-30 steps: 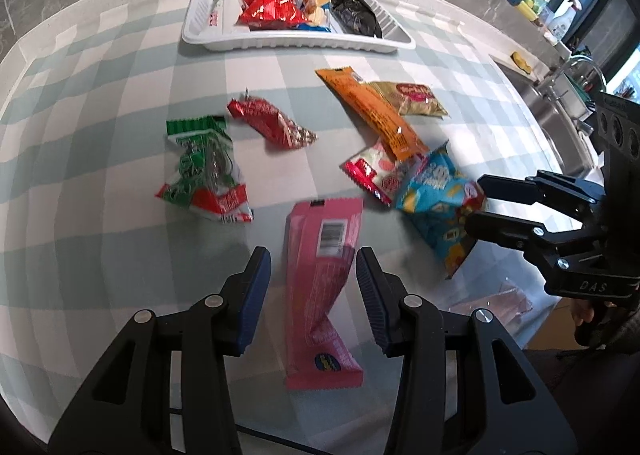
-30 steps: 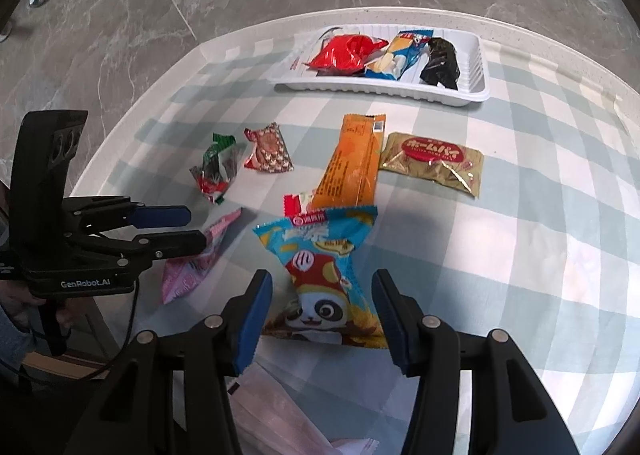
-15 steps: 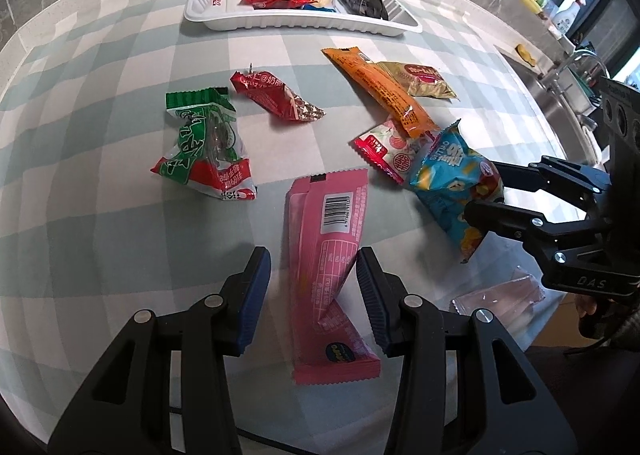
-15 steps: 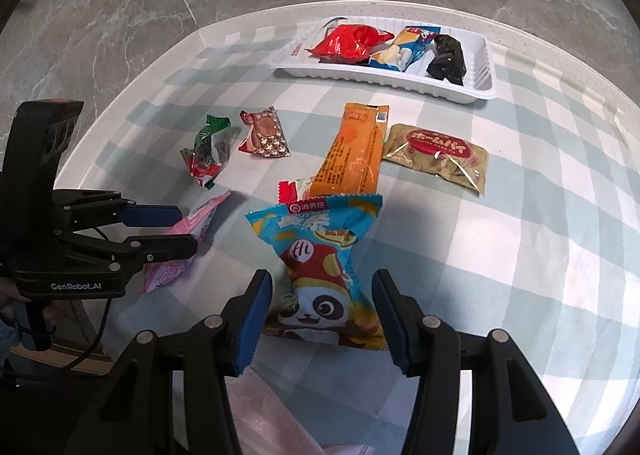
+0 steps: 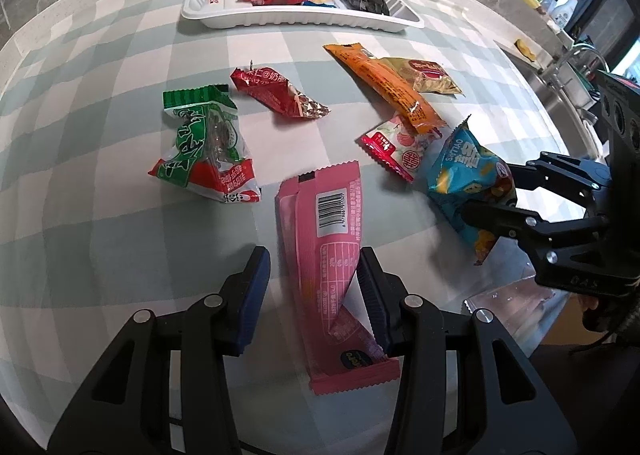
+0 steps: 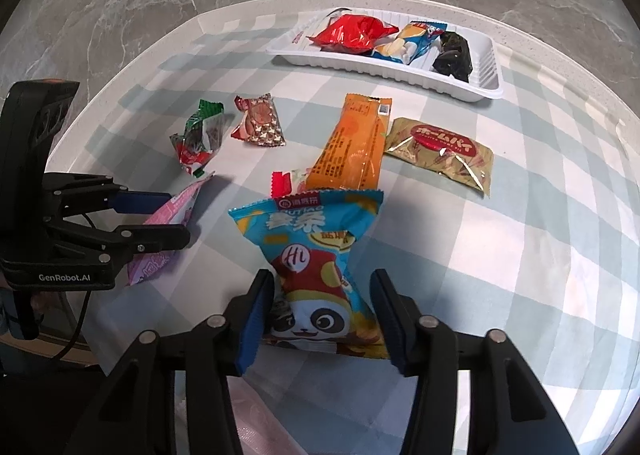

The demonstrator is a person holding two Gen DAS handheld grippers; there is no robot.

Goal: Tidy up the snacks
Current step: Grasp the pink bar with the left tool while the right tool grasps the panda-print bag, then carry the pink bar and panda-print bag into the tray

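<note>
Pink foil fills the space between the fingers of the left gripper (image 5: 314, 293): the pink wrapper (image 5: 328, 255) is straddled there, the blue pads set apart on either side of it with a gap showing on the left, so the jaws are seen open and the pack is not clamped. It lies lengthwise on the checked worktop (image 5: 100, 183), barcode side up. The blue panda bag (image 6: 316, 259) is likewise bracketed by the right gripper (image 6: 322, 313), whose fingers are spread at its sides; whether the pads touch the bag cannot be told. Just beyond the blue bag, a small red-and-white sachet (image 5: 390, 145) is partly covered by the orange bar pack (image 6: 354, 151), and a gold packet (image 6: 444, 153) rests beside that bar on its right. Further left, a green-and-red pack (image 5: 208, 149) and a dark red wrapper (image 5: 276, 95) are found near each other but apart. At the far edge, a white tray (image 6: 486, 69) is set, in which a red bag (image 6: 352, 33), a blue-and-yellow pack (image 6: 414, 41) and a black packet (image 6: 454, 53) are held side by side.
</note>
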